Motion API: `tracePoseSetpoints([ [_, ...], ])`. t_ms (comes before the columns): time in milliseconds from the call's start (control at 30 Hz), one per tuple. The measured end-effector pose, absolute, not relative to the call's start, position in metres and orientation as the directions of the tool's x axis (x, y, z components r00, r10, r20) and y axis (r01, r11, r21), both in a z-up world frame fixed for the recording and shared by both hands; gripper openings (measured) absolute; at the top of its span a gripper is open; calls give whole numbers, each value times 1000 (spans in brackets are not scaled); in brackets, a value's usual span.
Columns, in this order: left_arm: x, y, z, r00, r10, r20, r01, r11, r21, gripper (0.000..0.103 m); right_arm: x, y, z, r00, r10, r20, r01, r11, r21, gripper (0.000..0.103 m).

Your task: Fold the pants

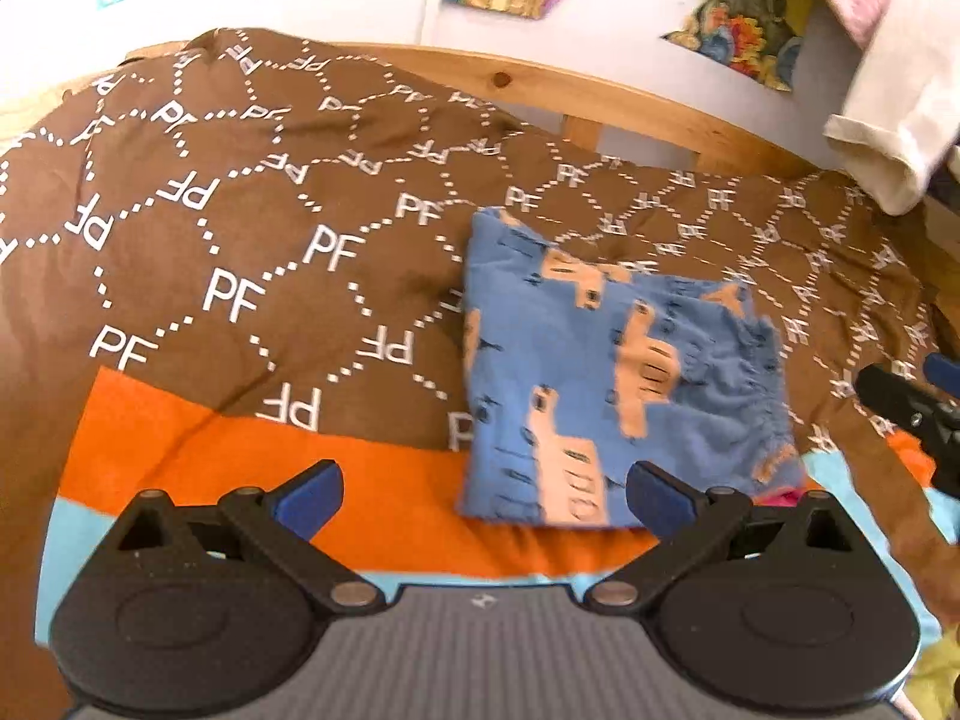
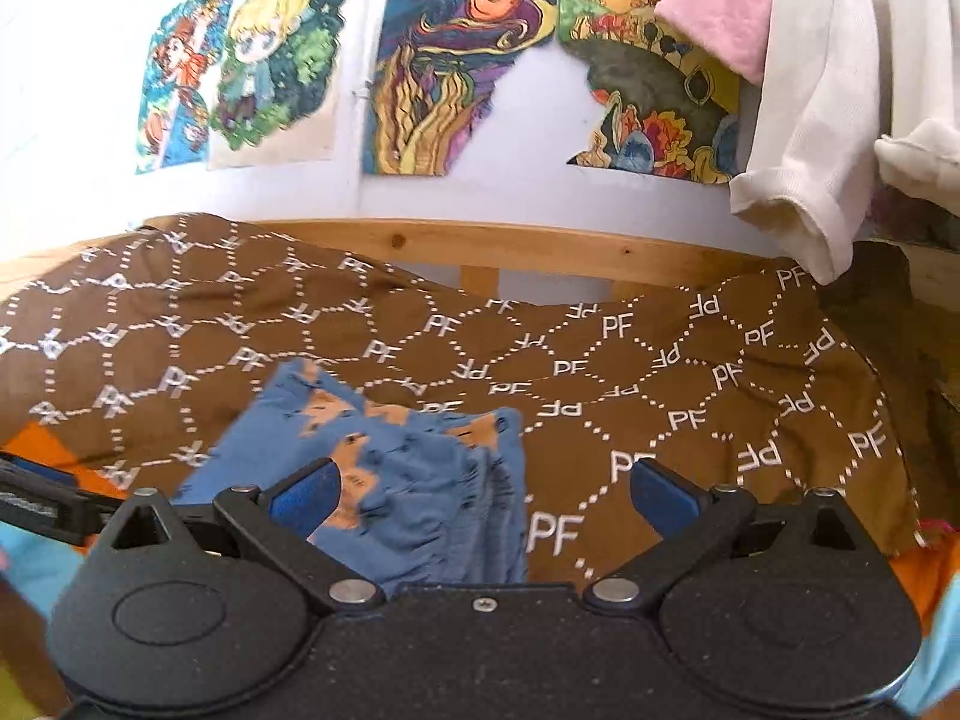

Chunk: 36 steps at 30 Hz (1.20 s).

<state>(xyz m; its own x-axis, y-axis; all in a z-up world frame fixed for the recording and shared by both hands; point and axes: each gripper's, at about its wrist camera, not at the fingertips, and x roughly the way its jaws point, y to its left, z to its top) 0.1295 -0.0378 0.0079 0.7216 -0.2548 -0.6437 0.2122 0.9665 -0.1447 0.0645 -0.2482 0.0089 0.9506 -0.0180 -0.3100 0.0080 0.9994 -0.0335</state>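
Blue patterned pants (image 1: 606, 372) lie folded into a compact square on the brown PF-print bedspread (image 1: 240, 228). Left gripper (image 1: 483, 495) and right gripper (image 2: 483, 495) both stand spread wide, holding nothing. Fabric appears light, soft, limp; best pinched at the gathered waistband edge.

The left tongs (image 1: 483, 495) are showing two black, round-bodied arms with silver rivets and blue pads (image 1: 315, 495), sitting on a grey ribbed base bearing a small screw. The right tongs (image 2: 483, 495) are wearing the same black arms, silver rivets and blue pads (image 2: 663, 498), mounted on a speckled black base with one screw.
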Motion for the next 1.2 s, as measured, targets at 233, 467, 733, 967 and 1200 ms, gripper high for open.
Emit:
tracePoseSetpoints([
  [233, 89, -35, 3, 687, -226, -691, 153, 974, -166, 103, 18, -236, 5, 947, -25, -322, 23, 1000, -12, 102],
  [467, 61, -33, -2, 715, -119, -689, 116, 992, -51, 103, -16, -226, -12, 925, -28, -380, 43, 999, 33, 102],
  [733, 54, -33, -6, 717, -108, -688, 122, 992, -30, 103, -28, -223, -25, 907, -34, -420, 63, 997, 54, 102],
  [967, 55, -36, -7, 721, -115, -683, 141, 990, -17, 103, -24, -226, -27, 894, -45, -447, 87, 993, 74, 102],
  [1200, 57, -33, -9, 711, -119, -693, 138, 990, -29, 103, -22, -225, -27, 889, -44, -456, 84, 994, 68, 102],
])
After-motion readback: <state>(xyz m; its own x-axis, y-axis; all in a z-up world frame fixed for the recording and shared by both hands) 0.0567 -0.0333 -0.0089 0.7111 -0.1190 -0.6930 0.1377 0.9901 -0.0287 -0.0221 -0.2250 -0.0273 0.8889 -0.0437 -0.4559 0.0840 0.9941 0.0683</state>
